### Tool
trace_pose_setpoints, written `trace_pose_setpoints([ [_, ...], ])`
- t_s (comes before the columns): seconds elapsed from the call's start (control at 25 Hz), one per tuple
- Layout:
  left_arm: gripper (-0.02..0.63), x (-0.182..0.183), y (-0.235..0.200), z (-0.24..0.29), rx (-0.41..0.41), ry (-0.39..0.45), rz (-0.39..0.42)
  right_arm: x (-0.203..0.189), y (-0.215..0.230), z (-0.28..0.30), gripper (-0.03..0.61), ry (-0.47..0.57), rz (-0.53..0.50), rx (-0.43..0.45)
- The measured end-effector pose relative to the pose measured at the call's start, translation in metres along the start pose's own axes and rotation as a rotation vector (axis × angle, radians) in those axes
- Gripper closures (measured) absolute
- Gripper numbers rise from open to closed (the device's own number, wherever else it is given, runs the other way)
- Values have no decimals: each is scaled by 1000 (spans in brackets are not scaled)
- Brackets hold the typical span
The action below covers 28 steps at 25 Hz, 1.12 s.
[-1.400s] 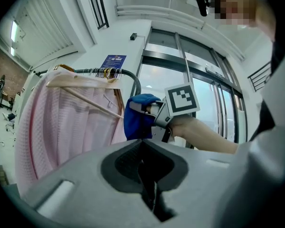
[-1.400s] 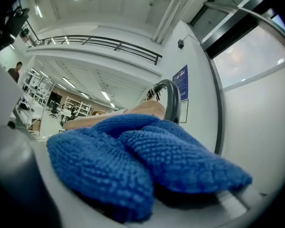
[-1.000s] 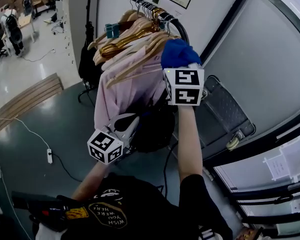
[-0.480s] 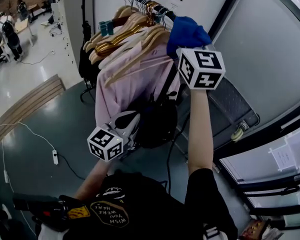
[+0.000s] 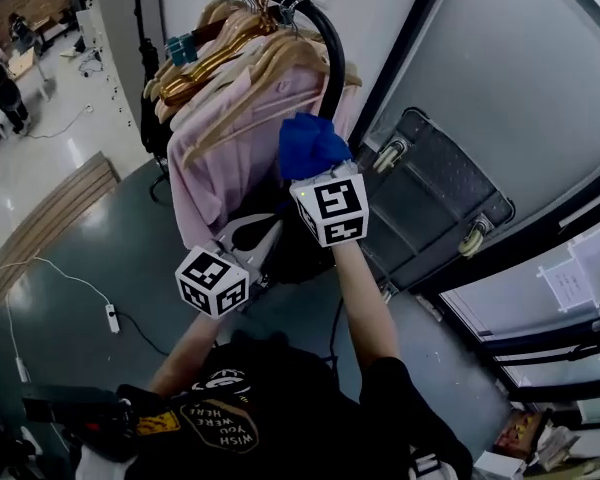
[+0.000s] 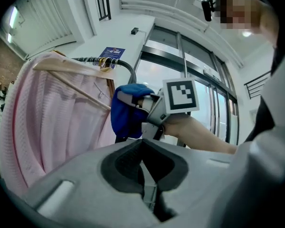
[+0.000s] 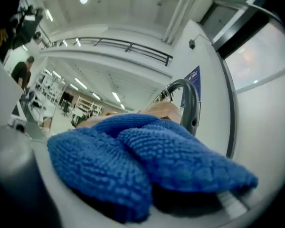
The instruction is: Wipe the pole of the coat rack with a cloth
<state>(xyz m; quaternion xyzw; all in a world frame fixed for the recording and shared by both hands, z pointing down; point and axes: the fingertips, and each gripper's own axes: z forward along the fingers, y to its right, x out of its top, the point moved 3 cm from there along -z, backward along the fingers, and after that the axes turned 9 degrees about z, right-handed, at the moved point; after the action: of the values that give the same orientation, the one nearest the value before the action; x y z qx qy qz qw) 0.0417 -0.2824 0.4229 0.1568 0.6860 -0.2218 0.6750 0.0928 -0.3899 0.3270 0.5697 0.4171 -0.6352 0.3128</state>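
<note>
The coat rack's black pole [image 5: 332, 63] bends down from the top rail at the rack's right end. A blue knitted cloth [image 5: 306, 144] is pressed against the upright part just below the bend, with my right gripper [image 5: 312, 166] shut on it. In the right gripper view the cloth [image 7: 147, 170] fills the jaws and the pole [image 7: 190, 103] rises behind it. My left gripper [image 5: 242, 250] hangs lower, by the pink garment, its jaws closed together on nothing [image 6: 143, 175]. The left gripper view looks up at the cloth [image 6: 125, 115] and the pole [image 6: 128, 71].
Wooden hangers [image 5: 215, 53] and a pink garment [image 5: 225, 158] crowd the rail left of the pole. A dark ribbed case [image 5: 440, 203] leans on the wall to the right. A power strip [image 5: 112, 318] and its cable lie on the floor at left.
My right gripper has carried the blue cloth from the pole's upper bend down onto its upright part. The left gripper has stayed roughly where it was.
</note>
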Motion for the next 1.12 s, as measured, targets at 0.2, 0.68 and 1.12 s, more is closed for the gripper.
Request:
trace_pose_setpoints([
  [0.2,612,-8,-7,-10,41,7,28,-27,-28,-85,568,128,124,90],
  [0.68,612,-17,-2,-22,89,6,60,-61,-44,-183,571,199,266,-55],
  [1.12,612,-12,20,-21,59,13,79,-78,-36,-206,571,172,333,-114],
])
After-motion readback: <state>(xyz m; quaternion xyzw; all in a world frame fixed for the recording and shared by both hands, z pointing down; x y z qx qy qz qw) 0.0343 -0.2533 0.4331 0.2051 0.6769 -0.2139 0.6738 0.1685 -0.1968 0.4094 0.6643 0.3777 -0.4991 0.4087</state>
